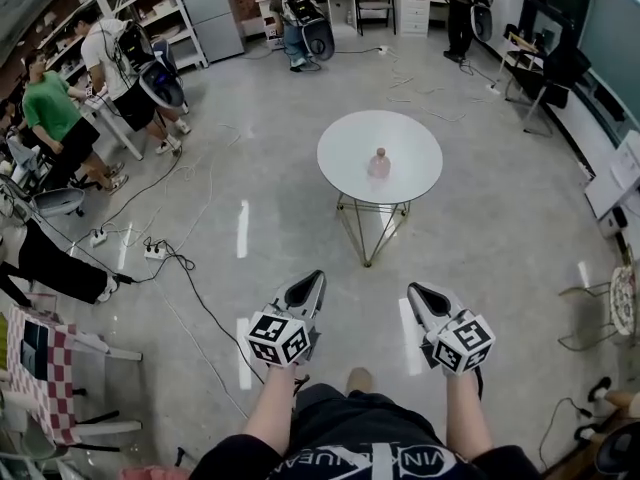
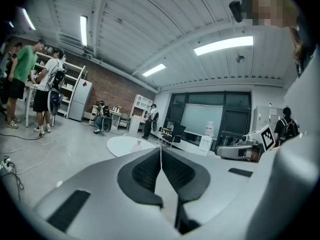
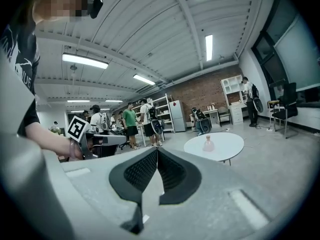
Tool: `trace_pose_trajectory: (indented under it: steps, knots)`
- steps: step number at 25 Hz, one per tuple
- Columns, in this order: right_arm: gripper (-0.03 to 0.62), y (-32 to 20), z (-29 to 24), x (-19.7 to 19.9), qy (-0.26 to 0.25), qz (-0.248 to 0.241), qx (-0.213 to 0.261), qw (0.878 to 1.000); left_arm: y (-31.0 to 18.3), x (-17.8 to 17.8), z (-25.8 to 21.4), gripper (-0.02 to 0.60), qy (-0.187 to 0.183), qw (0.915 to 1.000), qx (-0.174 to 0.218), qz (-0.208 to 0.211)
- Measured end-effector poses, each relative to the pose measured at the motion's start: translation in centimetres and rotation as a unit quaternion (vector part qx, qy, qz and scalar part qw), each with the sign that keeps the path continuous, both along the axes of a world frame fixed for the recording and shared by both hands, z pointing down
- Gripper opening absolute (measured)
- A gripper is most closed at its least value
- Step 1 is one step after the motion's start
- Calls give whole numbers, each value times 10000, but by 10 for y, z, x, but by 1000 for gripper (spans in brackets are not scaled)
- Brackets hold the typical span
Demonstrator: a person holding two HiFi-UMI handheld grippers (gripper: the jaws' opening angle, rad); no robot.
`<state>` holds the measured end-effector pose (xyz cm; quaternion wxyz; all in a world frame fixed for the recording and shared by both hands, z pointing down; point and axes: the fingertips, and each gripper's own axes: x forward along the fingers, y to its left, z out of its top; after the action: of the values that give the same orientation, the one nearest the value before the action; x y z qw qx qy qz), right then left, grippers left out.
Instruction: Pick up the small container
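A small pink bottle-shaped container (image 1: 379, 162) stands upright near the middle of a round white table (image 1: 350, 138) some way ahead of me. It also shows in the right gripper view, where the container (image 3: 208, 143) sits on the table (image 3: 225, 143), and faintly as the container (image 2: 137, 145) in the left gripper view. My left gripper (image 1: 316, 278) and right gripper (image 1: 414, 290) are held low in front of my body, well short of the table. Both have their jaws pressed together with nothing between them.
The table stands on thin wire legs (image 1: 367, 230) on a grey floor. Cables and a power strip (image 1: 154, 252) lie at the left. People (image 1: 50, 108) stand by shelves far left, chairs (image 1: 535, 73) at the right, a checked chair (image 1: 40, 368) at near left.
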<state>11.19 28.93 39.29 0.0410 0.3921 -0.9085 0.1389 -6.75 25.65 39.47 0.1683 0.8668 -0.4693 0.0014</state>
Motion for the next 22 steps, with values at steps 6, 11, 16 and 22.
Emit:
trace_pose_trajectory:
  steps: [6,11,16,22]
  knots:
    - [6,-12,2,-5,-165,-120,-95,9997,-17,-9,-4,12,-38,10000,0,-69]
    - [6,-18,-4,3,-228,-185,-65,9995,-23,-7,-18,12,-99,9998,147,-86]
    - [6,-32,9,4,-194,-135,-190,9995,-35,-11,1,12,-14,9999,-40,-148]
    - [6,-64,23,13,-62,22,-325,9995,-74,-4,15,12,128,9998,-129,-51]
